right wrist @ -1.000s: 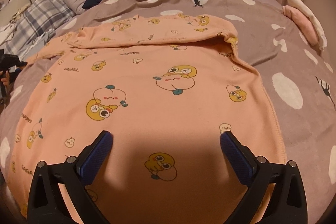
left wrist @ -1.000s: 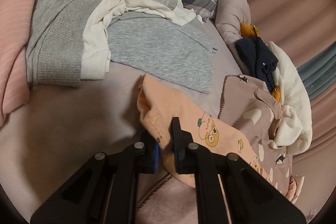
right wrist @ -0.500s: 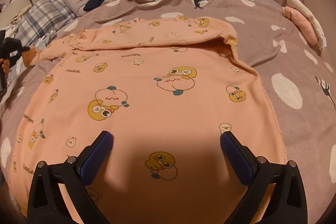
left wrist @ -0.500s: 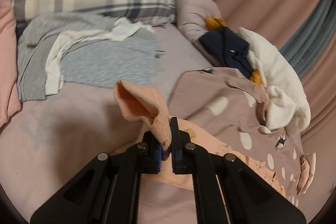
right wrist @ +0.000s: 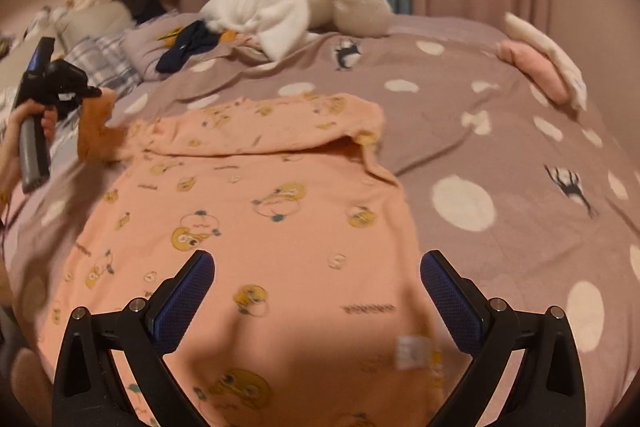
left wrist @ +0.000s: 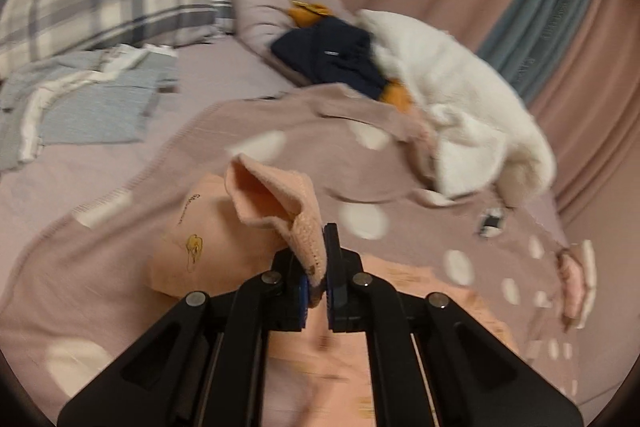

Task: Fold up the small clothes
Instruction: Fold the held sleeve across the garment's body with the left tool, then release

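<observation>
The left hand-held gripper (left wrist: 317, 273) is clamped on the cuff of the peach shirt's sleeve (left wrist: 276, 203), lifted above the spotted blanket (left wrist: 120, 267). The rest of the peach shirt (right wrist: 260, 227) lies flat on that blanket, directly under the right hand-held gripper (right wrist: 318, 279), whose jaws stand wide apart with nothing between them. A white plush (right wrist: 296, 11) rests at the blanket's far edge.

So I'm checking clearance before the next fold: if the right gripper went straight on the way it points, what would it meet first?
Most likely the peach printed top spread flat on the dotted blanket. The right gripper angles down at it with open jaws and nothing shows between; exact depth is unclear.
</observation>
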Demonstrator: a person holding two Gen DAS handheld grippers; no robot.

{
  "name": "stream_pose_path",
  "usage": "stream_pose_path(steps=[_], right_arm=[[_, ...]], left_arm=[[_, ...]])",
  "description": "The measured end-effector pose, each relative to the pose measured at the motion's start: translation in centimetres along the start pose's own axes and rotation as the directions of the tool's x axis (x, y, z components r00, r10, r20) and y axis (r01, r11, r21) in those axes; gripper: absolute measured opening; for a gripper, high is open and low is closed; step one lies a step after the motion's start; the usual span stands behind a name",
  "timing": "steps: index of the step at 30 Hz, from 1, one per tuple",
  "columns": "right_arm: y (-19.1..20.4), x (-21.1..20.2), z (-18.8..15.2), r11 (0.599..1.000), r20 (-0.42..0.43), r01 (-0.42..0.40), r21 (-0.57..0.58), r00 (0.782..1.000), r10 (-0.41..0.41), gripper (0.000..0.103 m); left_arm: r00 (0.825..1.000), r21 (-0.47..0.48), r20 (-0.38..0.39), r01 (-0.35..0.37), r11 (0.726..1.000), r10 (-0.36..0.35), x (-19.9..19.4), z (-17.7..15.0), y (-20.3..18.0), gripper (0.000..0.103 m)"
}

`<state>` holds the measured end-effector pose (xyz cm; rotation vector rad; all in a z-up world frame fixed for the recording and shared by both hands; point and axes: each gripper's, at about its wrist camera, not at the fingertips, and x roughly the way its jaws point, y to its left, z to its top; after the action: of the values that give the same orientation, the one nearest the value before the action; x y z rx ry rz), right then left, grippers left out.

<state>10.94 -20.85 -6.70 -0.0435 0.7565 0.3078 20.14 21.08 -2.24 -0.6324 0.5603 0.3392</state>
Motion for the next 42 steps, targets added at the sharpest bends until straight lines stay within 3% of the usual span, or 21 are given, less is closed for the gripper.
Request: stream_pose_path(steps=[2, 7, 10, 14, 19, 23, 26, 32, 42], right_arm=[[-1.0, -0.2, -0.1, 0.999, -0.008, -0.042, 0.035, 0.999, 0.043, 0.102], [-2.6, -0.5, -0.8, 0.997, -0.036, -0.053, 0.059, 0.998, 0.055, 0.102], [-3.5, -0.2, -1.3, 0.998, -0.038, -0.048, 0.045, 0.998, 0.049, 0.102], [-4.2, 0.4, -1.5, 0.995, -0.035, -0.091, 0.043, 0.995, 0.093, 0.102], [-4.6, -0.2, -1.7, 0.988, -0.029, -0.148, 0.040, 0.988, 0.150, 0.102], [-5.5, -0.6, -2.0, 0.987, -0.023, -0.142, 0.069, 0.989, 0.144, 0.102], [-6.0, -0.8, -2.1, 0.978, -0.026, -0.183, 0.097, 0.982, 0.187, 0.102], [-6.3, -0.8, -2.1, 0.979, -0.025, -0.170, 0.108, 0.984, 0.174, 0.102], [-7.4, -1.3, -2.3, 0.981, -0.017, -0.153, 0.123, 0.988, 0.156, 0.102]], left_arm=[[1.000, 0.012, -0.003, 0.023, 1.000, -0.023, 0.3, -0.7, -2.4, 0.005], [0.996, 0.073, -0.040, 0.086, 0.994, -0.083, 1.0, -4.1, -8.7, 0.005], [0.995, 0.170, -0.067, 0.088, 0.982, -0.077, 2.2, -7.0, -12.6, 0.005], [0.984, 0.199, -0.148, 0.129, 0.971, -0.100, 3.7, -10.0, -15.2, 0.005], [0.981, 0.233, -0.173, 0.131, 0.964, -0.092, 4.6, -12.3, -17.0, 0.005], [0.977, 0.213, -0.188, 0.140, 0.967, -0.100, 5.0, -13.6, -18.0, 0.005], [0.966, 0.193, -0.221, 0.177, 0.965, -0.133, 5.5, -14.7, -19.1, 0.005], [0.936, 0.167, -0.284, 0.260, 0.951, -0.206, 6.2, -17.4, -21.9, 0.005], [0.884, 0.113, -0.400, 0.310, 0.944, -0.243, 8.3, -20.8, -24.0, 0.007]])
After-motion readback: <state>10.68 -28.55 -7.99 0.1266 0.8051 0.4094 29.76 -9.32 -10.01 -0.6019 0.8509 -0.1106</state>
